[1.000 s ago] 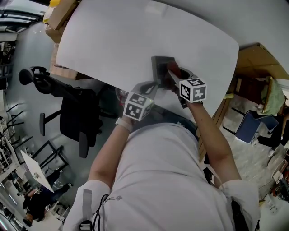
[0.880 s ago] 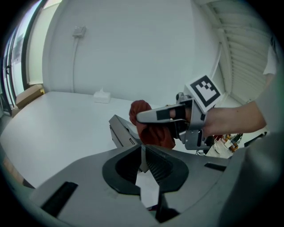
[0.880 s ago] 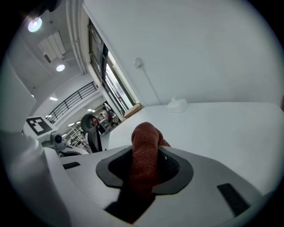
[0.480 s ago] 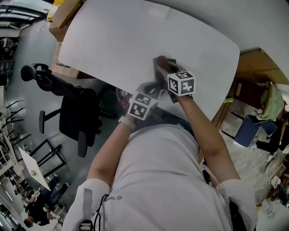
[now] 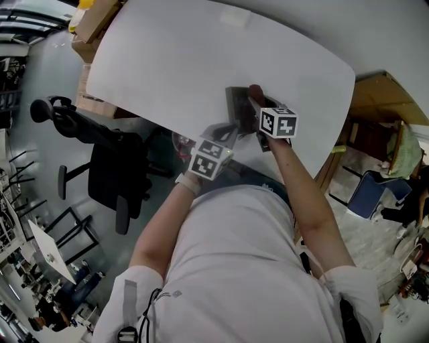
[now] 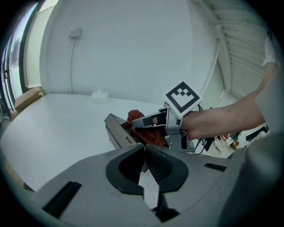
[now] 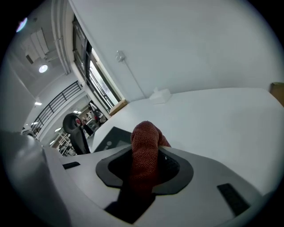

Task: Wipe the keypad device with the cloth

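Observation:
A dark grey keypad device [image 5: 236, 100] lies on the white table [image 5: 167, 67] near its front edge. My right gripper [image 5: 258, 110] is shut on a red cloth [image 5: 255, 94], whose bunched end rests at the device's right side. In the right gripper view the cloth [image 7: 144, 142] fills the jaws of the right gripper [image 7: 144, 153], with the device [image 7: 111, 135] just beyond. My left gripper [image 6: 143, 150] has its jaws shut, tips at the near corner of the device [image 6: 116, 129]. Whether it pinches that corner is hidden. The cloth [image 6: 135, 116] lies over the device top.
A small white box [image 5: 236, 18] sits at the table's far side. A black office chair [image 5: 107, 161] stands left of the person. Cardboard boxes [image 5: 90, 27] are stacked at the table's left end. A wooden desk [image 5: 375, 94] adjoins on the right.
The right gripper with the cloth slid left over the device, then back a little to the right. The left gripper stayed at the device's near corner.

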